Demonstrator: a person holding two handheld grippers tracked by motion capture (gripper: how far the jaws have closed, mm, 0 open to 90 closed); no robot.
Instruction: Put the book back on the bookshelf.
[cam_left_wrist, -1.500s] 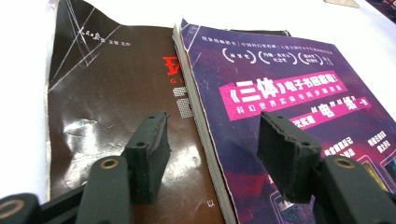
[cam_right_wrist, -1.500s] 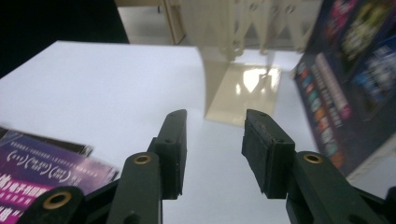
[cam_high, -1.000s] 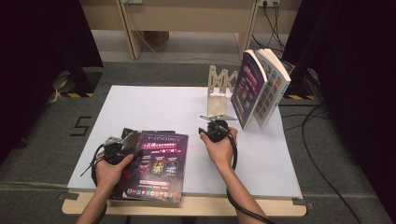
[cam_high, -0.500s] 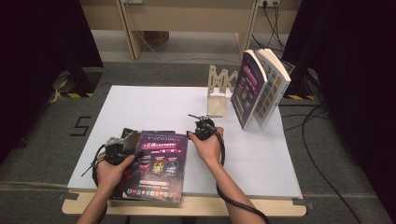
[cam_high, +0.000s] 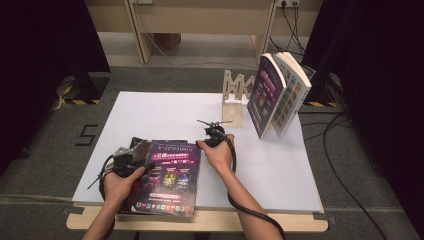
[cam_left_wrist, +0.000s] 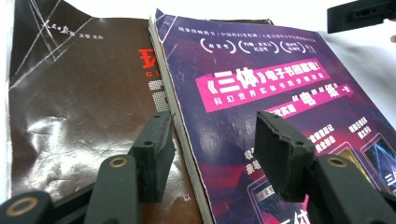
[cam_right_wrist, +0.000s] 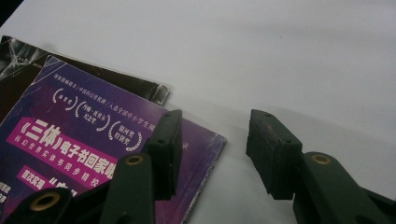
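A purple book (cam_high: 170, 177) lies flat near the front edge of the white counter (cam_high: 280, 165), stacked on a dark brown book (cam_left_wrist: 79, 102) whose cover sticks out past its left and far edges.

The left gripper (cam_high: 131, 159) sits at the purple book's left edge. Its jaws stand apart, released, one over the brown cover and the other over the purple cover, with the purple book's edge running between them. In the left gripper view the pads press on nothing.

The right gripper (cam_high: 214, 131) is at the purple book's far right corner. Its jaws have just been opening and stand wide, holding nothing. In the right gripper view one jaw hangs over the book's corner and the other over bare counter, so the corner lies just inside the gap.

At the back right of the counter two more books (cam_high: 275, 95) stand upright, leaning together beside a wooden stand (cam_high: 235, 95).
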